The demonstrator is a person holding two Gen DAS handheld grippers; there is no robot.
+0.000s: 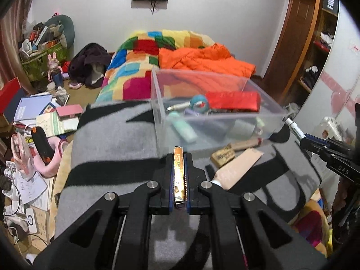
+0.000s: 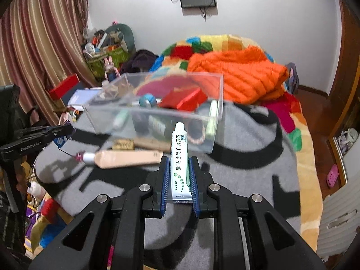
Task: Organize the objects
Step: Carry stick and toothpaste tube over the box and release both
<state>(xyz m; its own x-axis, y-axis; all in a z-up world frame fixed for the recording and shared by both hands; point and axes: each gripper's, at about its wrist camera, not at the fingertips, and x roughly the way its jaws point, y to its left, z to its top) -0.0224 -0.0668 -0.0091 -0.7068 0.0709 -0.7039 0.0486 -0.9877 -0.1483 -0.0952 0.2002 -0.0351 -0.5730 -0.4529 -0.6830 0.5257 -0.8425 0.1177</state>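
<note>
Your left gripper (image 1: 179,157) clenches the gold packet (image 1: 179,175), your right gripper (image 2: 179,160) the white tube (image 2: 180,157); the clear box (image 1: 225,121) lies straight ahead of both.

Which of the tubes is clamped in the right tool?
The white tube with green print, upright between the right tool's pads. The pale peach tube lies loose on the grey blanket.
</note>
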